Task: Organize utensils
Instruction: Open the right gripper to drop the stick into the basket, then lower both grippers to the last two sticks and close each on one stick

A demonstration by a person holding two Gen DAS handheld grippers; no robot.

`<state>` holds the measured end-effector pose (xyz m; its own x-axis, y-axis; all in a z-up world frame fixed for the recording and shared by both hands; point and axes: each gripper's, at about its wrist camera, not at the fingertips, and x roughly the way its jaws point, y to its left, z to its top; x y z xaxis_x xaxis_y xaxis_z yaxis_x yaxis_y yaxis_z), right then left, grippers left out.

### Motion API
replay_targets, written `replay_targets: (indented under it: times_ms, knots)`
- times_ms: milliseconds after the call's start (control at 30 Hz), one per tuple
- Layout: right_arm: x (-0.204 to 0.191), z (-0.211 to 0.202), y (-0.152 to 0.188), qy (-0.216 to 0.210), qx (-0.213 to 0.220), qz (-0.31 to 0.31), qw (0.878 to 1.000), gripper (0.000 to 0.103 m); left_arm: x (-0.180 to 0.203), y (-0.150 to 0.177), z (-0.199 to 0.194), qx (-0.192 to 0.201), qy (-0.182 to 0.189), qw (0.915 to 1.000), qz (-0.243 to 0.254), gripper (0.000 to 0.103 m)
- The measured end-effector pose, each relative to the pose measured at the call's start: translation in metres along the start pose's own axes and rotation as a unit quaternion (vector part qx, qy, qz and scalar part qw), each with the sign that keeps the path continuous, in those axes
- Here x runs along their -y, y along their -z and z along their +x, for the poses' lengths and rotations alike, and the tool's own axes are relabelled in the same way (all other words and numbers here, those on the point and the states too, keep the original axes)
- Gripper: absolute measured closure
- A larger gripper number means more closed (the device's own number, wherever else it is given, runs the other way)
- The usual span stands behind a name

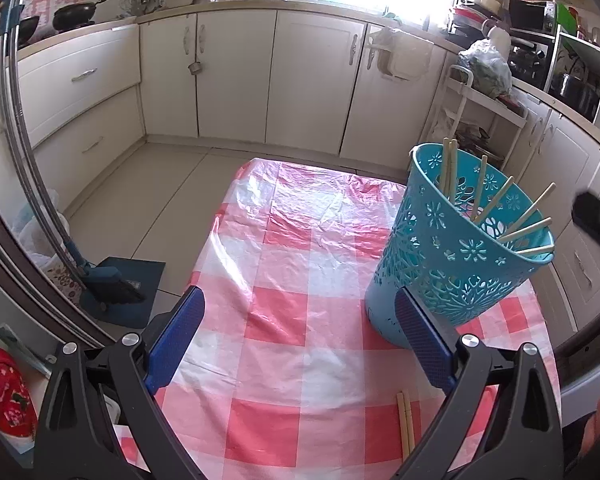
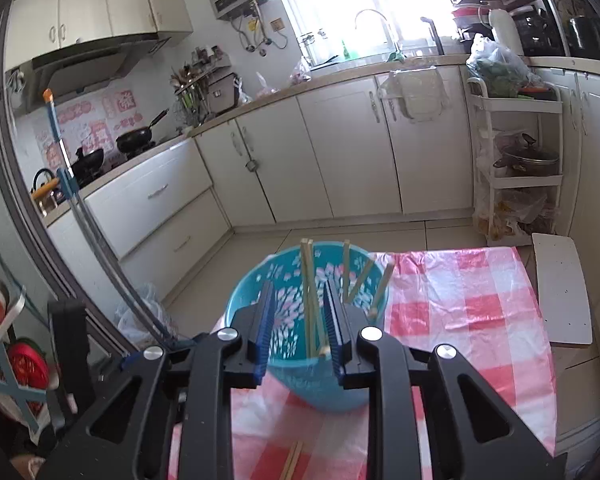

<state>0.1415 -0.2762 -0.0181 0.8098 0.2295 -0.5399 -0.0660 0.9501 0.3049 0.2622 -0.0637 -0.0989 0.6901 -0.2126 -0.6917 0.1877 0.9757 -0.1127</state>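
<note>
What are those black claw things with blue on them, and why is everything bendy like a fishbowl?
Those are grabbers that a person holds, one in each hand. Each carries a small camera with a round lens, which bends the picture. One picture looks out from the left gripper: its blue pads stand wide apart with nothing between them. The other looks out from the right gripper, just above a blue basket on the red checked tablecloth. Wooden chopsticks stand in the basket between its slightly parted pads, and the pads do not seem to press them. One more pair of chopsticks lies on the cloth.
</note>
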Motion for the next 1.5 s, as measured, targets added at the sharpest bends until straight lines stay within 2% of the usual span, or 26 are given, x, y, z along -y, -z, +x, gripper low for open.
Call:
replay_targets:
  times_ms: [100, 167, 333, 600, 867, 1000, 1067, 1267, 1333, 1500]
  knots:
    - [-0.011, 0.016, 0.052, 0.012, -0.084, -0.038, 0.996, 0.079, -0.001, 0.002, 0.0, -0.001, -0.005, 1.0, 0.002, 0.011]
    - [-0.013, 0.033, 0.085, 0.024, -0.134, -0.041, 0.99, 0.086, -0.002, 0.004, -0.001, -0.003, -0.009, 0.9999, 0.004, 0.011]
    - [-0.014, 0.061, 0.122, 0.038, -0.178, -0.03, 0.983, 0.089, -0.004, 0.011, -0.005, -0.007, -0.016, 0.9997, 0.018, 0.011]
    - [-0.013, 0.067, 0.13, 0.034, -0.18, -0.024, 0.983, 0.089, -0.014, 0.017, -0.004, -0.018, -0.023, 0.9995, 0.013, 0.011]
    - [-0.016, 0.067, 0.129, 0.022, -0.176, -0.024, 0.984, 0.089, -0.002, 0.033, 0.0, -0.034, -0.023, 0.9984, 0.04, 0.011]
    - [-0.018, 0.067, 0.13, 0.031, -0.171, -0.041, 0.984, 0.089, 0.005, 0.042, 0.003, -0.045, -0.025, 0.9974, 0.051, 0.011]
    - [-0.015, 0.068, 0.13, 0.021, -0.173, -0.025, 0.984, 0.089, 0.008, 0.048, 0.004, -0.051, -0.027, 0.9967, 0.057, 0.011]
    - [-0.016, 0.07, 0.132, 0.017, -0.175, -0.029, 0.984, 0.089, 0.012, 0.061, 0.006, -0.066, -0.035, 0.9952, 0.064, 0.011]
    - [-0.016, 0.07, 0.132, 0.025, -0.177, -0.034, 0.983, 0.095, 0.013, 0.065, 0.006, -0.07, -0.036, 0.9947, 0.066, 0.011]
    - [-0.006, 0.063, 0.131, 0.052, -0.182, -0.034, 0.981, 0.096, 0.023, 0.075, 0.006, -0.084, -0.007, 0.9932, 0.081, 0.011]
